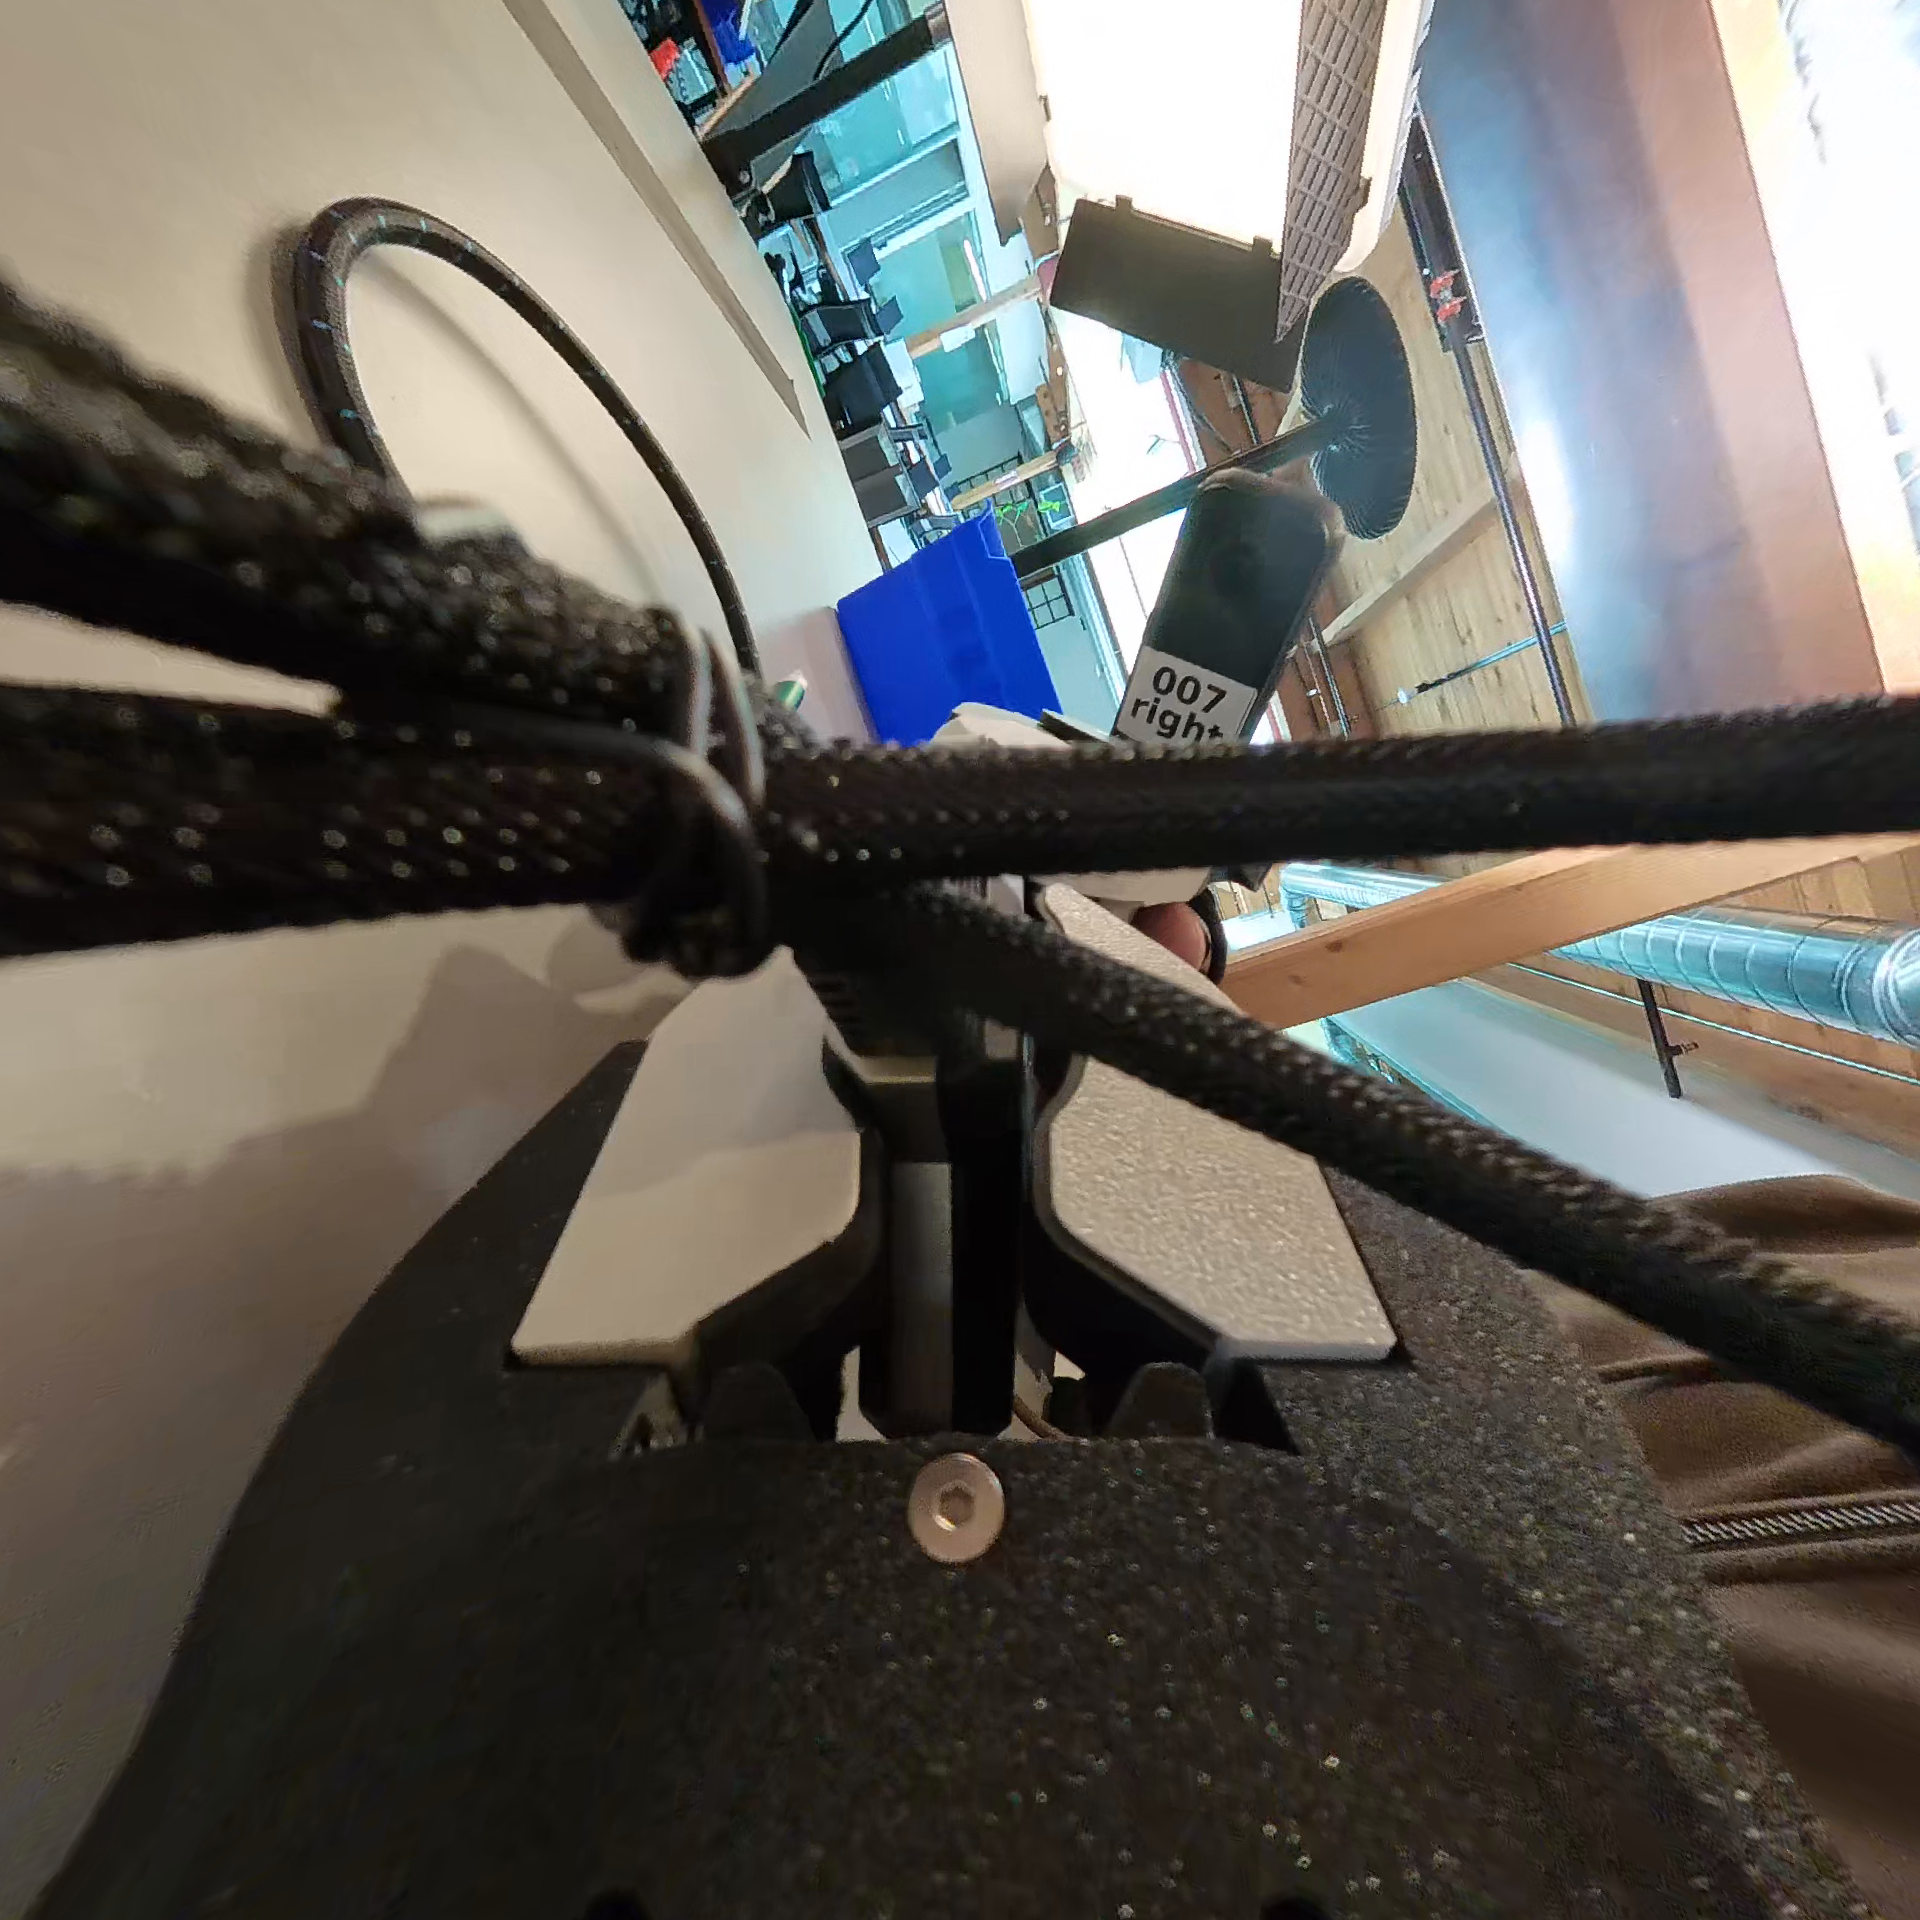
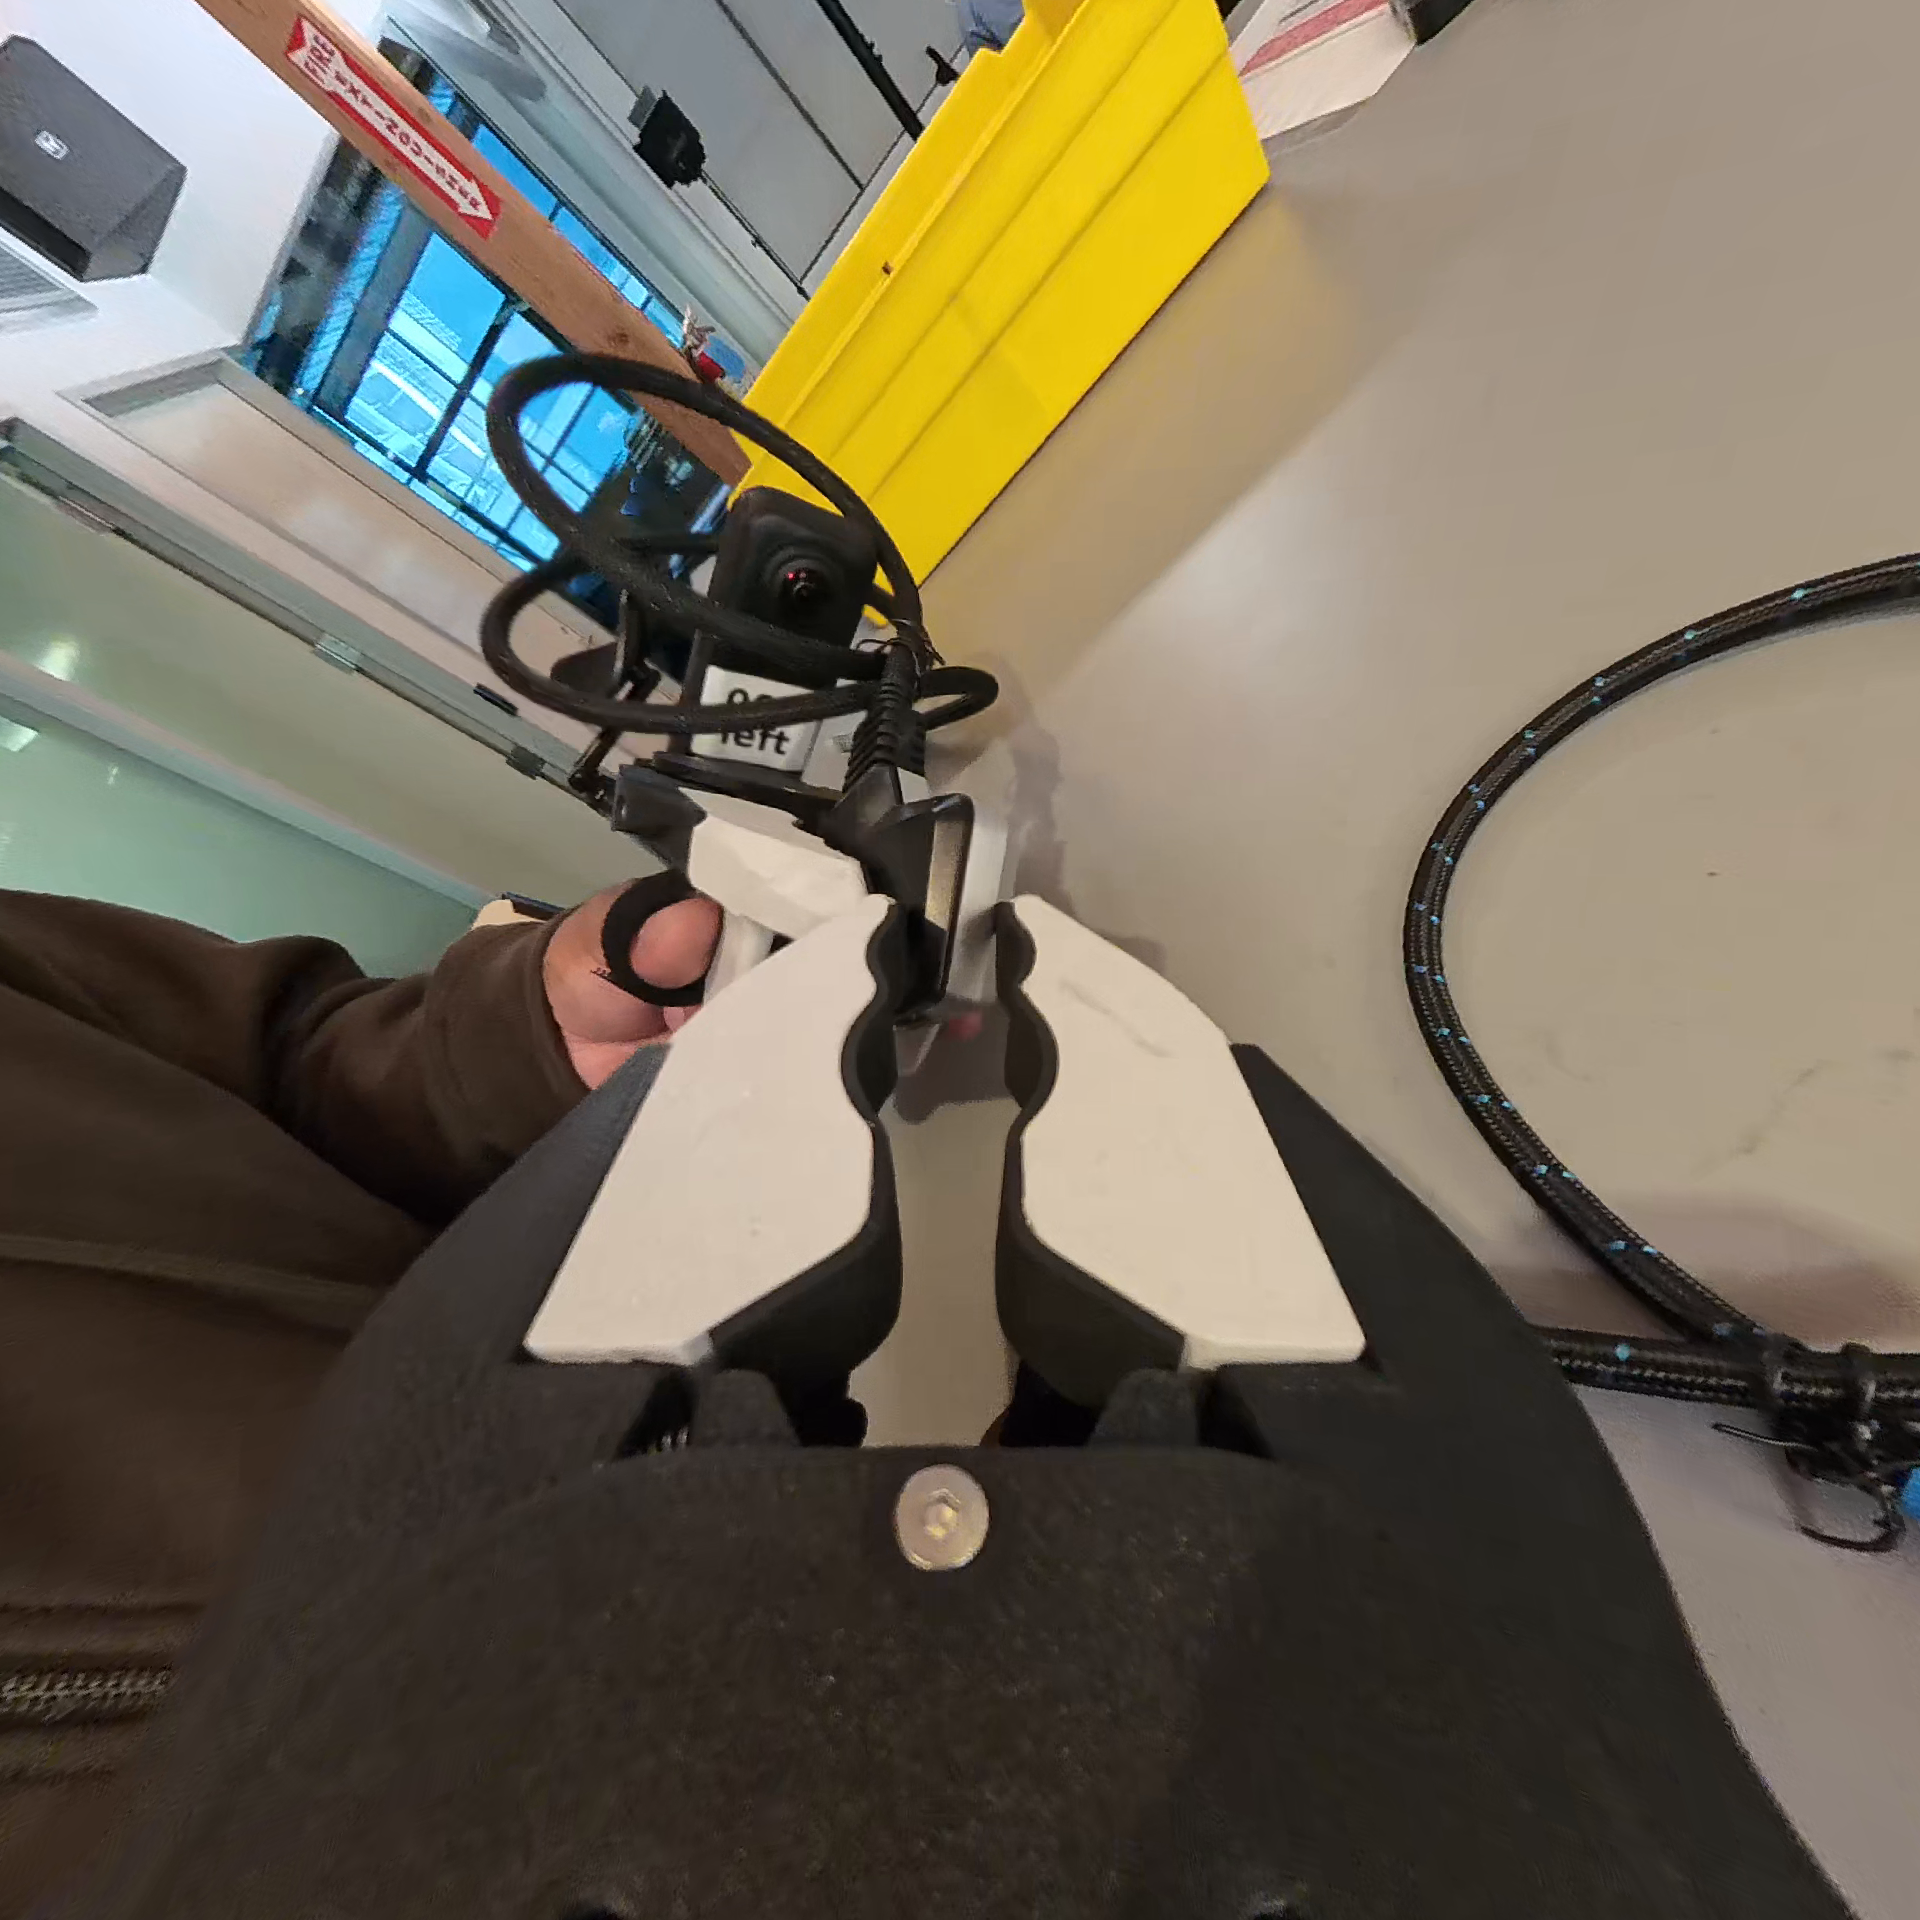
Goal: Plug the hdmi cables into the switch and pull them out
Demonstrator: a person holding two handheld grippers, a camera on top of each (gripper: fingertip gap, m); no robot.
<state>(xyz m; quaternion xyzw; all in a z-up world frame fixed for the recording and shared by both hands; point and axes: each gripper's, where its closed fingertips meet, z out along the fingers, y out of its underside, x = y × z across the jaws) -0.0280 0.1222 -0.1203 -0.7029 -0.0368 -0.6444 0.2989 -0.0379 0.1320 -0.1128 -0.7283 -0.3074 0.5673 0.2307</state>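
The right gripper [image 2: 940, 971] has its 2 white fingers [image 2: 769, 1101] narrowly apart around the black plug [image 2: 914, 883] of a braided cable, though pad contact cannot be told. The plug itself is clamped in the left gripper [image 2: 966, 883], whose own wrist view is crossed by loops of that black braided cable [image 1: 1247, 800]. A second braided cable [image 2: 1475, 1039] curves on the grey table [image 2: 1351, 520], near a yellow bin [image 2: 1018, 291].
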